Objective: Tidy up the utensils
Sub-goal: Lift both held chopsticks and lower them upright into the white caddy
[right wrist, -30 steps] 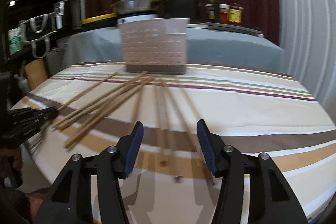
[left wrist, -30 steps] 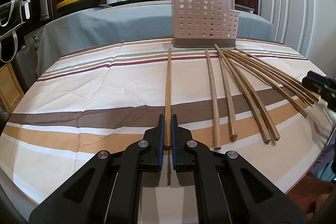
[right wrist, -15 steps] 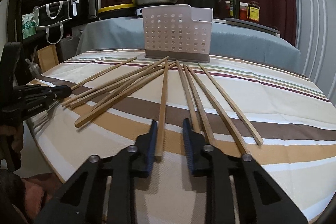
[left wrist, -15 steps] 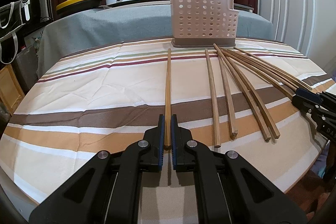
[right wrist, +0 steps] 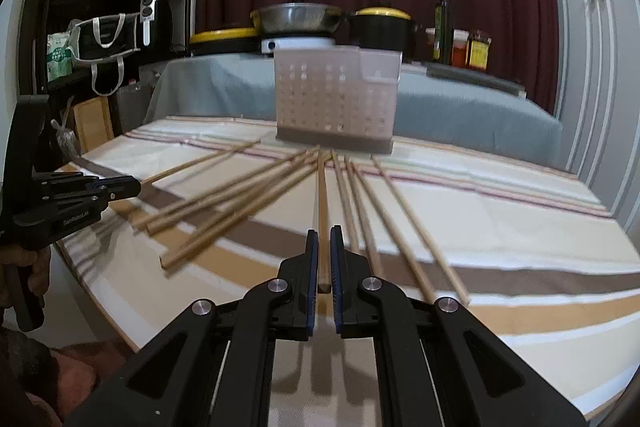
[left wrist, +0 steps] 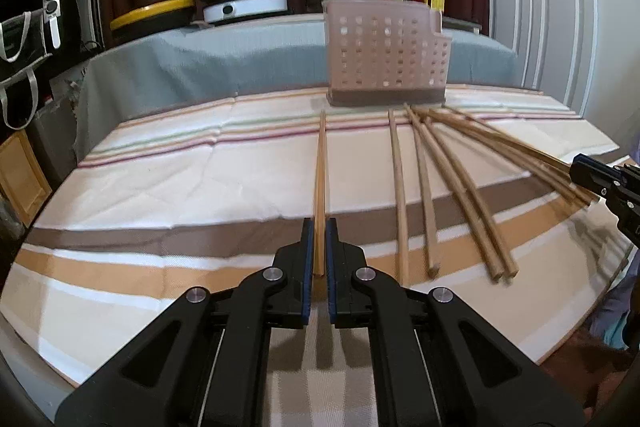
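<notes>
My left gripper (left wrist: 316,247) is clenched on the near end of one wooden chopstick (left wrist: 321,171) lying on the striped tablecloth (left wrist: 168,187). My right gripper (right wrist: 324,259) grasps another chopstick (right wrist: 322,211). More loose chopsticks (right wrist: 240,199) fan out toward the perforated utensil basket (right wrist: 336,99) at the table's far side.

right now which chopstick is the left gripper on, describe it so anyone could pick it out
Start at the perforated utensil basket at the far side of the striped tablecloth. Chopsticks run from its base toward the near edge, most of them crowded in a fan at the right. The one in the left gripper is the lone chopstick lying straight and by itself, left of all the others.
</notes>
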